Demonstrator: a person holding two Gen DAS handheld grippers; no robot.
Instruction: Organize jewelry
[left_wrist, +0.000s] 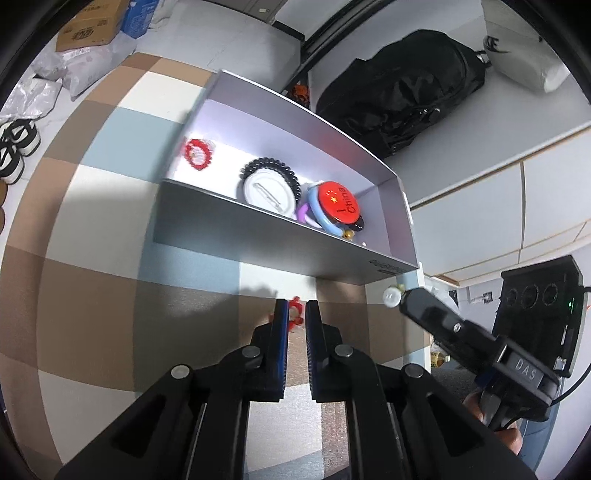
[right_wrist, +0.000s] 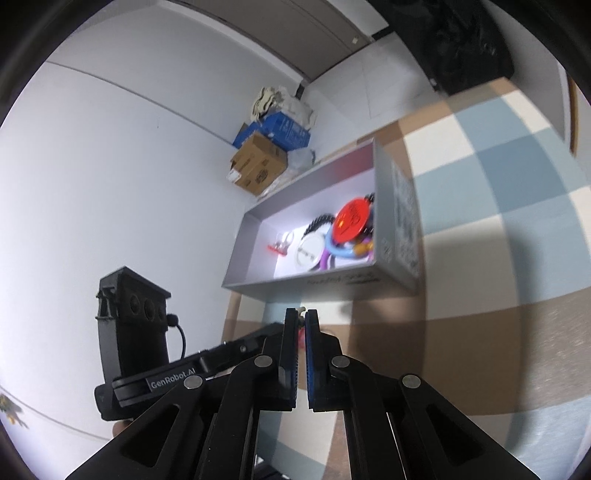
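Carry step in hand; left gripper (left_wrist: 296, 314) pinched on red piece (left_wrist: 294, 305), right gripper (right_wrist: 301, 321) on pearl piece (left_wrist: 391, 296); both held just short of box (left_wrist: 280, 243); lift over near wall, release needed.

Light: bright and even in both views; the white floor of the grey box (left_wrist: 384, 184) burns out to glare near its centre.
Shadows: soft and dark on the checked cloth (left_wrist: 92, 236), falling at 6 and 7 o'clock from the box in the left view; a wide one at 3 o'clock in the right view.
Blur: red bracelet (left_wrist: 197, 153) smeared at 10 o'clock; red badge (right_wrist: 351, 219) and box lettering soft in the right view.
Distortion: strong fisheye bend, straight edges bowed; black vignette around every rim.
Focus: near fingers sharp; backpack (left_wrist: 402, 85) fairly crisp.
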